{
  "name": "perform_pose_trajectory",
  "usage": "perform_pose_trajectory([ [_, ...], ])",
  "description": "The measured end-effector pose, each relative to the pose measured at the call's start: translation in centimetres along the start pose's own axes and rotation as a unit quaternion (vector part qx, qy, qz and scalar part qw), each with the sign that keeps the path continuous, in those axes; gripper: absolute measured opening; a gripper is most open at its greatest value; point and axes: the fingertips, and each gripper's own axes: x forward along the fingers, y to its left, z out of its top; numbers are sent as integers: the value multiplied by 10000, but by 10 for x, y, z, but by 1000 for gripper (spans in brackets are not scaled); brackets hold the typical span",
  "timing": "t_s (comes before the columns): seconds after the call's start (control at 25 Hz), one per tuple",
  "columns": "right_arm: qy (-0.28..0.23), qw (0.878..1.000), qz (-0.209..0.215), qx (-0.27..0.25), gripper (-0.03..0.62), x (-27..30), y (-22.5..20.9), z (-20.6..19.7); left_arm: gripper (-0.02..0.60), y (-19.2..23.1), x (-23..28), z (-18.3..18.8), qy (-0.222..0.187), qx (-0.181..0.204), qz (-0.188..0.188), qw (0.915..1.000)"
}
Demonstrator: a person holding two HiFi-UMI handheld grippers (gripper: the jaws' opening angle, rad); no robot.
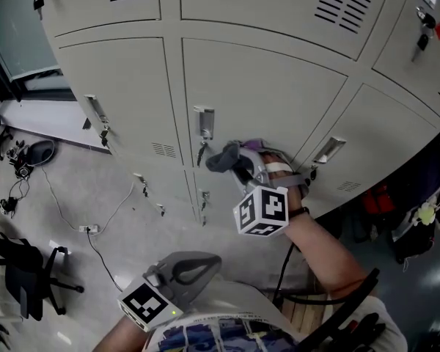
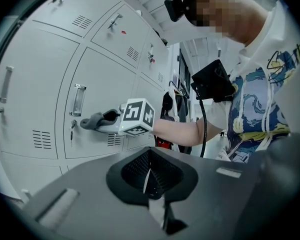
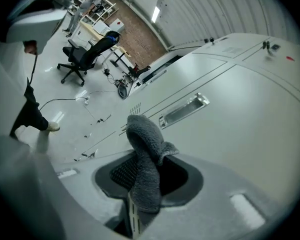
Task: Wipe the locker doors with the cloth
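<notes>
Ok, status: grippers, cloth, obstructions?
Right hand-held gripper shut on grey fleecy cloth, up at pale grey locker door. Left hand-held gripper shut, empty. Metal door handle beside cloth.

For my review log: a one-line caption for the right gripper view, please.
Right gripper clamps a grey cloth close to a pale locker door.

Grey cloth (image 3: 142, 174), bunched, near closed pale locker door (image 1: 264, 94)
</notes>
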Motion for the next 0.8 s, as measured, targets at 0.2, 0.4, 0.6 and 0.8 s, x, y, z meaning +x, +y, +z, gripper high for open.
perform_pose_trajectory([
  [0.2, 157, 9992, 337, 125, 112, 21, 38, -18, 3, 3, -1, -1, 24, 0, 17, 10000],
  [0.4, 295, 9966, 705, 299, 112, 38, 73, -35, 3, 4, -1, -1, 32, 7, 1, 10000],
  [0.6, 408, 9928, 1027, 458, 112, 48, 95, -47, 3, 5, 2, -2, 47, 8, -45, 10000],
  [0.8, 426, 9875, 1352, 687, 112, 54, 108, -53, 3, 9, 3, -1, 41, 51, -125, 9999],
])
